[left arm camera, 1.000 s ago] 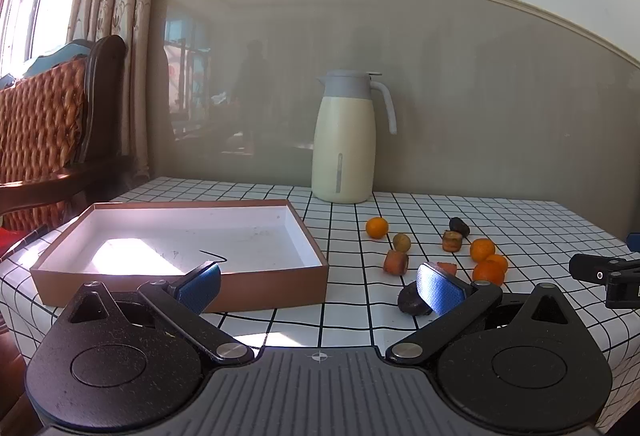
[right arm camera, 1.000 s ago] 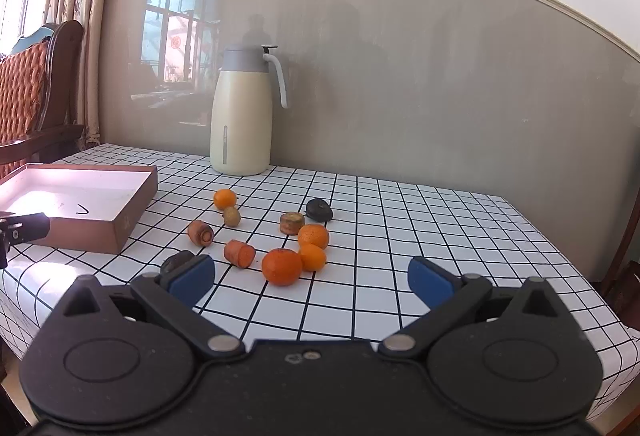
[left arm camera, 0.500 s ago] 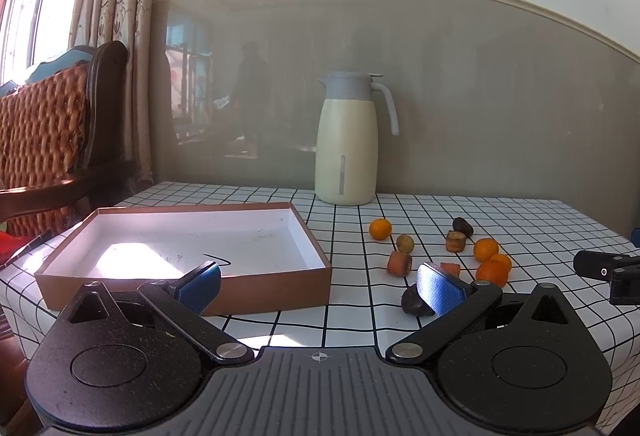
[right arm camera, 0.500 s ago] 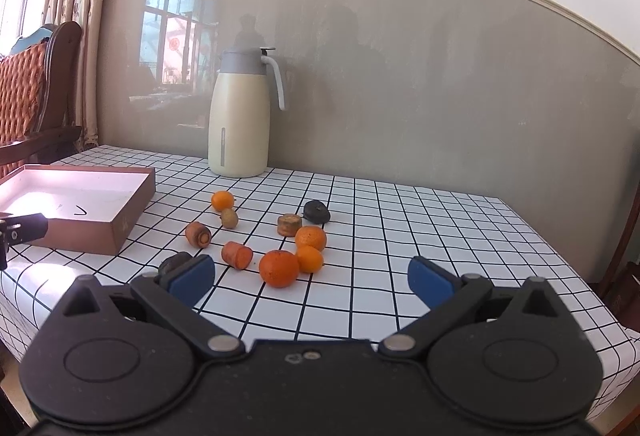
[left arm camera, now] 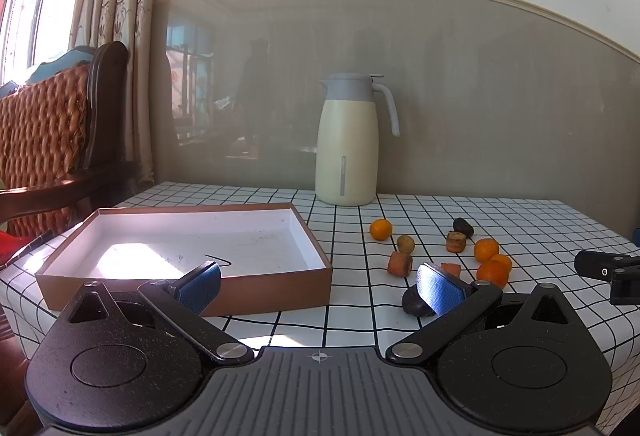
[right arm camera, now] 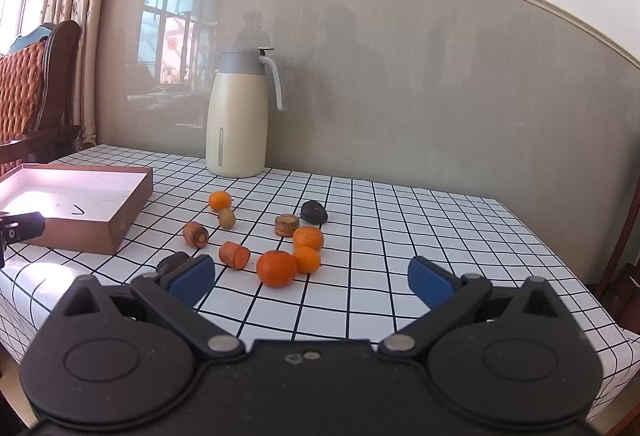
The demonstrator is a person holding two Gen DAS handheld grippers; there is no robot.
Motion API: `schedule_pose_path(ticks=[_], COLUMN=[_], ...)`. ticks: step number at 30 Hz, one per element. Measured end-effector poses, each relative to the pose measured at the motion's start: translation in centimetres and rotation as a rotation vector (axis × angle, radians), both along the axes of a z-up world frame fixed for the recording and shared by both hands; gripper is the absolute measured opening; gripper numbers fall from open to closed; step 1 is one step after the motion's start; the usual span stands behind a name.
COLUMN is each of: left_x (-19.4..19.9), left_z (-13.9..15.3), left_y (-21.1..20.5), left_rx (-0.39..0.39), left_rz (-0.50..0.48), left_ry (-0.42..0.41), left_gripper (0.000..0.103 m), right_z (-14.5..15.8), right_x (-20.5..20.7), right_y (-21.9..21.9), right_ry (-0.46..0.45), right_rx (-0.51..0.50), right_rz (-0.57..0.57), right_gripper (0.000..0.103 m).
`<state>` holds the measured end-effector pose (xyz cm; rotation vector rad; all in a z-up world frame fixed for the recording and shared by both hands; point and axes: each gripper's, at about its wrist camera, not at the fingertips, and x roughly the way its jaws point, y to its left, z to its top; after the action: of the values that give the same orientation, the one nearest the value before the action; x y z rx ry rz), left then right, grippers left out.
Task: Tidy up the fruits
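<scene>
Both tongs hanging wide and empty before the scattered fruit

Since a second ago the views are barely shifting – no fruit is moving, so sorting is not yet starting. The left tongs (left arm camera: 318, 282) and right tongs (right arm camera: 312, 278) are gaping with nothing between them. The brown box (right arm camera: 132, 211) is sitting empty; right of it on the tabletop (right arm camera: 400, 236) are lying four oranges (right arm camera: 276, 268), three carrot pieces (right arm camera: 234, 255), one small kiwi (right arm camera: 226, 217) and two dark fruits (right arm camera: 314, 212) – all well short of the box.
</scene>
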<state>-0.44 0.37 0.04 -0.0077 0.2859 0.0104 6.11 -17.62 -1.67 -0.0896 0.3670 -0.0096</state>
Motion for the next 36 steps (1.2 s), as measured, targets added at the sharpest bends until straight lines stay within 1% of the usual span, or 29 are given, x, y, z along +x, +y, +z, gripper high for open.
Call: schedule_pose_path(ticks=[27,36], left_x=[-0.01,0.11], left_z=[-0.03,-0.03], left_y=[-0.18,-0.03], left_rx=[0.006,-0.004], left_rz=[-0.002,0.002], left_ry=[0.003,0.006], left_gripper=[0.103,0.103], right_z=[-0.07,-0.14], right_x=[0.09,0.12], right_y=[0.05,0.01], right_ry=[0.006,0.007], right_rx=[-0.002,-0.005], right_rz=[0.002,0.004], right_gripper=[0.097,0.097])
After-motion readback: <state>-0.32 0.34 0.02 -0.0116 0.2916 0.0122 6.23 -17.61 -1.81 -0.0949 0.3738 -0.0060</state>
